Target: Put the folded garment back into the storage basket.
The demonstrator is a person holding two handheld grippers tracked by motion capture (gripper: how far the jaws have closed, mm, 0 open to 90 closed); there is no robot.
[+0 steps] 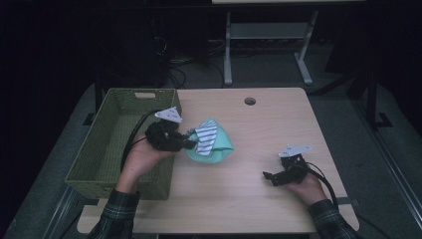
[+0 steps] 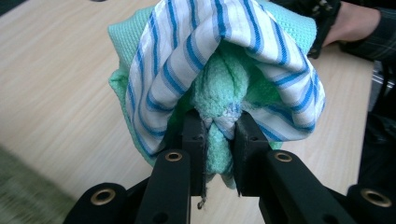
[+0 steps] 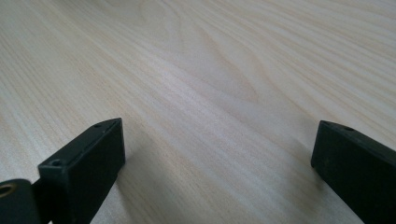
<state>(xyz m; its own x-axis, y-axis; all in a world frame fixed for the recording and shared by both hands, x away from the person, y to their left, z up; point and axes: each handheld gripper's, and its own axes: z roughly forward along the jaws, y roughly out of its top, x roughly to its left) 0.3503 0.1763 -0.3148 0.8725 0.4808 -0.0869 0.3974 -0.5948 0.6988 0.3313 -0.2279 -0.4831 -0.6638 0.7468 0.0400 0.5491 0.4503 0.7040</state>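
Cloths, a mint-green knitted one (image 1: 219,149) with a blue-and-white striped one (image 1: 206,137) folded over it, hang bunched in the left claw (image 1: 191,144), just beside the right wall of the green woven basket (image 1: 107,149) and low over the counter (image 1: 268,134). That basket, the biggest thing on the counter, sits at the counter's left edge, its long side running away from the person.

From the basket's near right corner the person's left forearm, in a plaid sleeve, rises over the basket rim, and the left hand (image 1: 142,159) grips the claw body with the palm turned up, the jaws pointing away from the basket toward the counter's middle. In the left gripper view the jaws stand close together, clamped on a fold of the green cloth (image 2: 219,88) with the striped cloth (image 2: 187,60) draped round it.

Well apart from the basket, near the counter's right front, the right hand (image 1: 306,186) rests low on the wood with the right claw (image 1: 268,177) pointing back toward the basket side. Its jaws stand wide apart over bare wood (image 3: 201,84).
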